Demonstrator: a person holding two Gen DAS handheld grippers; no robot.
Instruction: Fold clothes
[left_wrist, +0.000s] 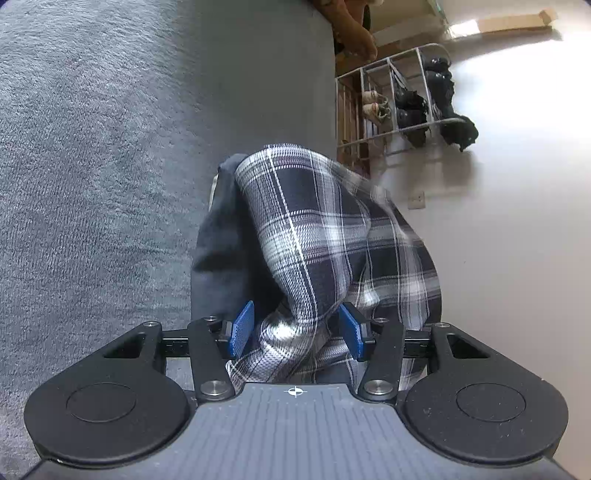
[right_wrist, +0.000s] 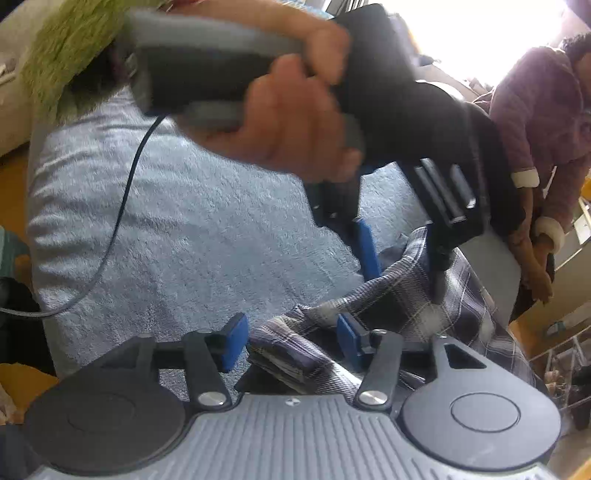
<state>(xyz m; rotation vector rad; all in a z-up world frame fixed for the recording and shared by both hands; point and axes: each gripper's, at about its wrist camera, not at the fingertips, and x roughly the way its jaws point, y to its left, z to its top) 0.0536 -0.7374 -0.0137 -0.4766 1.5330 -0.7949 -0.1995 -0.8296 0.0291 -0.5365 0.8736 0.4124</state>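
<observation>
- No brand, label or readable writing shows on anything.
- A plaid garment (left_wrist: 332, 236), dark with white checks, lies bunched on a grey fleece blanket (left_wrist: 92, 166), near the blanket's edge.
- The left gripper (left_wrist: 297, 330) is clamped on a thick fold of the plaid cloth — both blue pads press into it.
- The right gripper (right_wrist: 291, 341) has its jaws apart; a folded edge of the plaid sits between them, though whether the pads touch it is unclear.
- A person's hand (right_wrist: 295, 122) grips the left gripper's handle above the plaid — blurred.
- A shoe rack (left_wrist: 399, 99) beyond the blanket is distorted and cut off.
</observation>
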